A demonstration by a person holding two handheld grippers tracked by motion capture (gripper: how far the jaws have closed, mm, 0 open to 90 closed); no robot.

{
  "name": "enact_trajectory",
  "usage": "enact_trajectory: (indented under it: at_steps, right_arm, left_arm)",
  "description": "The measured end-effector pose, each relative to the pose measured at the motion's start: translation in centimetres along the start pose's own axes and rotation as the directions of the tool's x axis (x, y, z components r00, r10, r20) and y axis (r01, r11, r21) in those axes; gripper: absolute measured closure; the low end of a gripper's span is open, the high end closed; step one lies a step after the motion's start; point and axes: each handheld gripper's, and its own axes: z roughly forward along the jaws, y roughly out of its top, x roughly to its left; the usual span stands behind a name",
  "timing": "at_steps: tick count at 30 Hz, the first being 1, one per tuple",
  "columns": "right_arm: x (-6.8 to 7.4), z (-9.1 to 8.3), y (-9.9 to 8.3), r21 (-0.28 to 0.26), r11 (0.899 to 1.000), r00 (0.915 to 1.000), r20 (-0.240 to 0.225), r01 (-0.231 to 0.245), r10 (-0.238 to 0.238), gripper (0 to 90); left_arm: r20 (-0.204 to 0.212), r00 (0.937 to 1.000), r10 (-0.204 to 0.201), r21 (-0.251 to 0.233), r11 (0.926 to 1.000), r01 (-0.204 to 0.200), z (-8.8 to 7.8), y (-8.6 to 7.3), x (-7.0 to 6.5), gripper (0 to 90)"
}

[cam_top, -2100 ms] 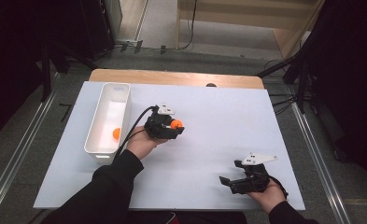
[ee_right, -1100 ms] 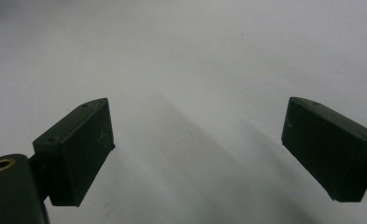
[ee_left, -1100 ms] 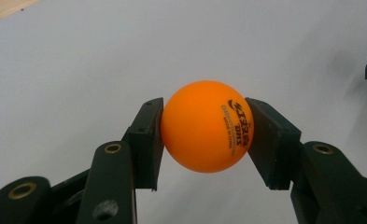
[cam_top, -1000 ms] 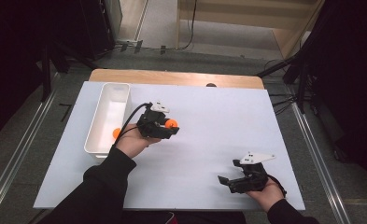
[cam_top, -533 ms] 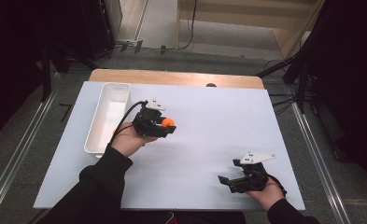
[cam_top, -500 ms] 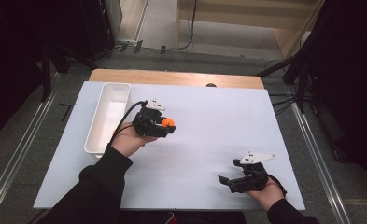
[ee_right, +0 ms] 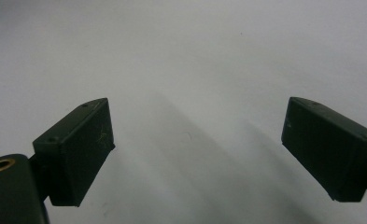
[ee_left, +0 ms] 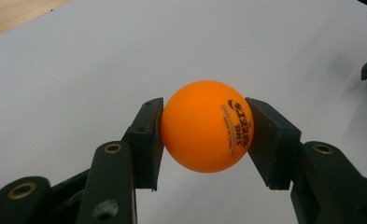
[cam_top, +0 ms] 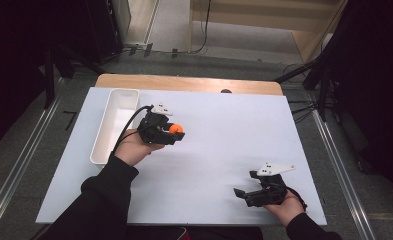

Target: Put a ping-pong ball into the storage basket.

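A small, glossy orange table-tennis ball (ee_left: 206, 126) sits clamped between the two black pads of the left gripper (ee_left: 204, 135), one pad pressed to each flank of the ball. In the left gripper view the ball's dark printed lettering faces toward 3 o'clock and white surface shows beneath the ball. The high view places that ball (cam_top: 175, 129) at the tip of the left gripper (cam_top: 174, 132), just left of the centre of the white rectangular tabletop sheet (cam_top: 224, 145), with the jaws pointing toward 3 o'clock.

At 9 o'clock from the ball, just beside the gripper's body and cable, lies a long, narrow white plastic tray (cam_top: 115, 125), its length running from 12 to 6 o'clock, its near end close to the person's left hand (cam_top: 134, 150) and dark sleeve (cam_top: 101, 200). From the ball toward 3 o'clock the sheet lies bare as far as its right edge; toward 12 o'clock bare sheet runs to a strip of light wooden table edge (cam_top: 184, 82).

Well apart, at 5 o'clock from the ball, the right gripper (cam_top: 241, 192) rests low near the sheet's front edge, held in the person's right hand (cam_top: 284, 207), a grey three-cornered plate on top. The right gripper view looks along its jaws, which stand wide apart with nothing between them, bare white surface under the right gripper (ee_right: 197, 144). The left gripper view adds, at its 3 o'clock edge, a dark fragment too small to identify.
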Motion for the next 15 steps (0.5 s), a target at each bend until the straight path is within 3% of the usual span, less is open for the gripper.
enact_trajectory:
  at_steps: [15]
  right_arm:
    - [0.1, 0.1, 0.0, 0.001, 1.0, 1.0, -0.003, 0.002, -0.002, 7.8]
  left_arm:
    - [-0.055, 0.9984, -0.011, -0.011, 0.9999, 0.01, -1.4, 0.0, 1.2, 50.0]
